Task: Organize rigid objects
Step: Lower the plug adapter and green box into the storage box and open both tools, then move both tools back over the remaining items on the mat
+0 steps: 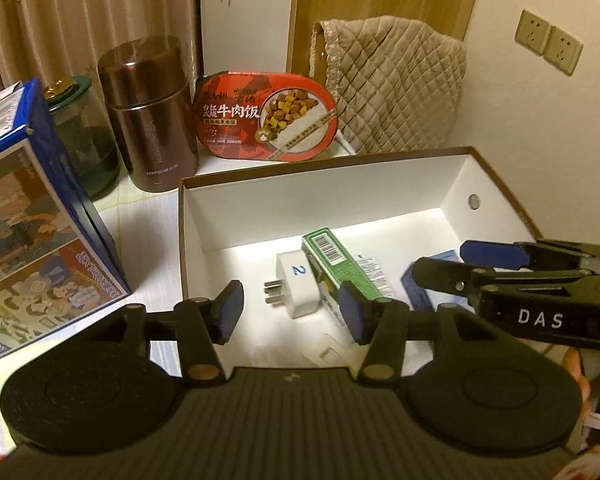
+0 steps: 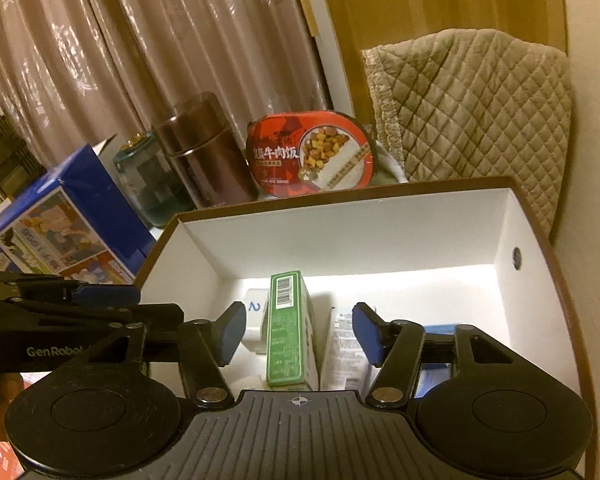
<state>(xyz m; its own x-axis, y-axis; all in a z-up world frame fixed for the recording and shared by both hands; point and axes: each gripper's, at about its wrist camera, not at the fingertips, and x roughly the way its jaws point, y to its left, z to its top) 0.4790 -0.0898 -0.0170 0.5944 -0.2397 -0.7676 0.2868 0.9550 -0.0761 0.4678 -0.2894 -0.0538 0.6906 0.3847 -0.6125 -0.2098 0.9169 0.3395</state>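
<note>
An open white box with a brown rim point(image 1: 324, 170) point(image 2: 340, 196) sits on the table. Inside lie a green carton point(image 1: 342, 264) point(image 2: 290, 332), a white plug adapter marked 2 point(image 1: 298, 284) point(image 2: 255, 312), a white packet point(image 2: 344, 352) and a blue box point(image 1: 420, 292) point(image 2: 436, 330). My left gripper point(image 1: 290, 312) is open and empty over the box's near edge, above the adapter. My right gripper point(image 2: 298, 334) is open and empty, its jaws either side of the green carton, above it. The right gripper also shows in the left wrist view point(image 1: 440, 260).
Behind the box stand a red meal tray point(image 1: 266, 114) point(image 2: 310, 156), a brown metal flask point(image 1: 150, 114) point(image 2: 206, 152) and a glass jar point(image 1: 82, 132) point(image 2: 148, 180). A blue picture box point(image 1: 40, 220) point(image 2: 60, 224) lies left. A quilted cover point(image 1: 396, 84) point(image 2: 472, 120) is at the back right.
</note>
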